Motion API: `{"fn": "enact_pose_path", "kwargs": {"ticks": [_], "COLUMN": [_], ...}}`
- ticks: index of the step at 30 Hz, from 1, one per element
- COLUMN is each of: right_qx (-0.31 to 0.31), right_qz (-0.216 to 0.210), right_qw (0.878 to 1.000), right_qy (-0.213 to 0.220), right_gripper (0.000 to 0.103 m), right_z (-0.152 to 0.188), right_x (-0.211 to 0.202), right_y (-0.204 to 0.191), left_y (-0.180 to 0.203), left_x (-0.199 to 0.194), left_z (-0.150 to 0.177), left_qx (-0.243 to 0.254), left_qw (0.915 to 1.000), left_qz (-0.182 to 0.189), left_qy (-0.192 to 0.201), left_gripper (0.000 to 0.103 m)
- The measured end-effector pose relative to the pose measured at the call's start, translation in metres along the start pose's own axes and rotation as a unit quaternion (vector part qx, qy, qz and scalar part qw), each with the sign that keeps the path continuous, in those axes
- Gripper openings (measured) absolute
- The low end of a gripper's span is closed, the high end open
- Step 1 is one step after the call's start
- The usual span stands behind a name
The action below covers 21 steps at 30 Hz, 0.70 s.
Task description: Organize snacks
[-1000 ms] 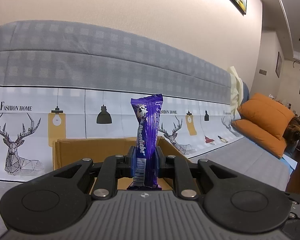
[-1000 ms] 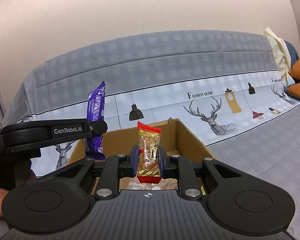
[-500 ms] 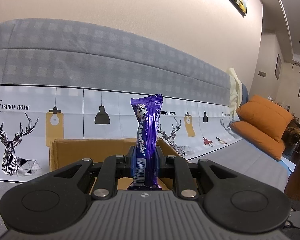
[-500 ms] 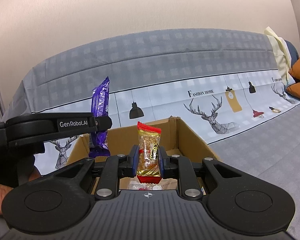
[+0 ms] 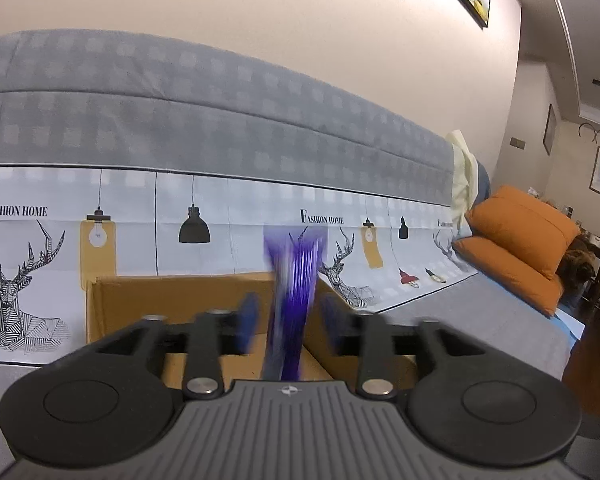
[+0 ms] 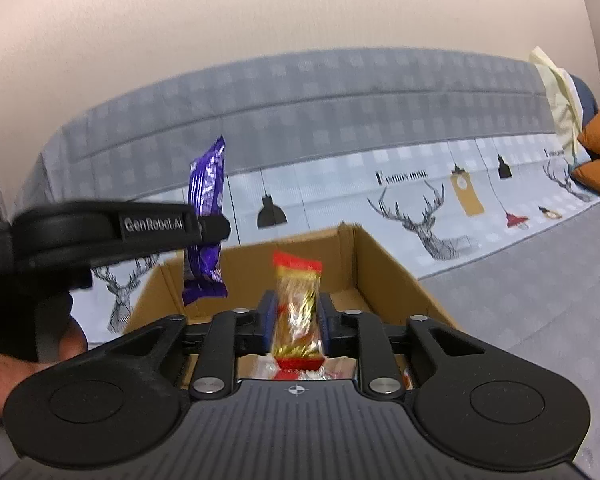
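Since half a second ago the left gripper (image 5: 288,316) has sprung its fingers wide, and the purple snack bar (image 5: 294,304), until then pinched upright between them, now shows as a vertical blur in the gap, touching neither blue pad as far as the smear allows one to judge. It hangs over the open cardboard box (image 5: 180,292), in front of the box's far wall. From the right wrist view the same purple snack bar (image 6: 205,228) appears upright beside the left gripper (image 6: 204,226), its lower end over the box's left rim; whether it is still touched there cannot be told. The right gripper (image 6: 296,320) is clamped on a gold snack packet with red ends (image 6: 297,312), which stands upright between the pads, also above the cardboard box (image 6: 380,264). More wrapped snacks (image 6: 300,370) lie on the box floor just below that packet. Behind the box runs a grey sofa cover printed with deer and lamps (image 5: 260,140), and orange cushions (image 5: 520,248) sit at the far right.
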State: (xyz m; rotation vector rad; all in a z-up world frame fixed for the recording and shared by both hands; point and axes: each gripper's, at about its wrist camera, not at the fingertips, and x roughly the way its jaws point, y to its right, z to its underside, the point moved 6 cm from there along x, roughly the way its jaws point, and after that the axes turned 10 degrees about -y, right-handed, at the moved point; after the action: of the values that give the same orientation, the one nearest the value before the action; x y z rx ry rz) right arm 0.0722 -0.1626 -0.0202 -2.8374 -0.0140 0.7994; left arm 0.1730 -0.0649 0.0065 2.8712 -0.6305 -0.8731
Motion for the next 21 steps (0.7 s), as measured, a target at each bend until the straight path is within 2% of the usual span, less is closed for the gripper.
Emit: {"fn": "enact_pose_path", "kwargs": {"ticks": [1,2,8,10,12,16,20,21], "right_qx": [0.006,0.01,0.006,0.008,0.01,0.004,-0.018,-0.02], "right_qz": [0.006,0.006,0.005,0.004,0.003,-0.011,-0.025,-0.024], "right_qw": [1.0,1.0,1.0,1.0,1.0,1.0,1.0,0.999], "right_qy": [-0.002,-0.001,-0.001,-0.002,0.001,0.002,-0.004,-0.007], "right_gripper": [0.084,0.087,0.085,0.086,0.09,0.103,0.103,0.103], "right_z": [0.0,0.0,0.0,0.0,-0.001,-0.011,-0.024,-0.025], "right_x": [0.001,0.002,0.003,0.001,-0.005,-0.027,-0.054,-0.061], "right_y": [0.002,0.003,0.003,0.004,0.004,0.005,0.012,0.016], "left_y": [0.0,-0.001,-0.011,-0.013,-0.015,-0.012,-0.002,0.002], "left_x": [-0.001,-0.002,-0.019,-0.031,-0.046,-0.076,-0.124,-0.135], "left_z": [0.0,-0.001,0.001,0.003,0.004,0.003,0.001,0.003], "left_qx": [0.003,0.004,0.002,0.003,0.006,0.017,-0.002,-0.009], "left_qw": [1.0,0.9999,0.9996,0.9995,0.9993,0.9985,0.9978,0.9975], "left_qz": [-0.007,-0.01,-0.023,-0.026,-0.031,-0.052,-0.06,-0.063], "left_qy": [0.003,0.005,0.014,0.015,0.02,0.007,0.027,0.03], "left_gripper": [0.049,0.049,0.051,0.061,0.081,0.084,0.091,0.097]}}
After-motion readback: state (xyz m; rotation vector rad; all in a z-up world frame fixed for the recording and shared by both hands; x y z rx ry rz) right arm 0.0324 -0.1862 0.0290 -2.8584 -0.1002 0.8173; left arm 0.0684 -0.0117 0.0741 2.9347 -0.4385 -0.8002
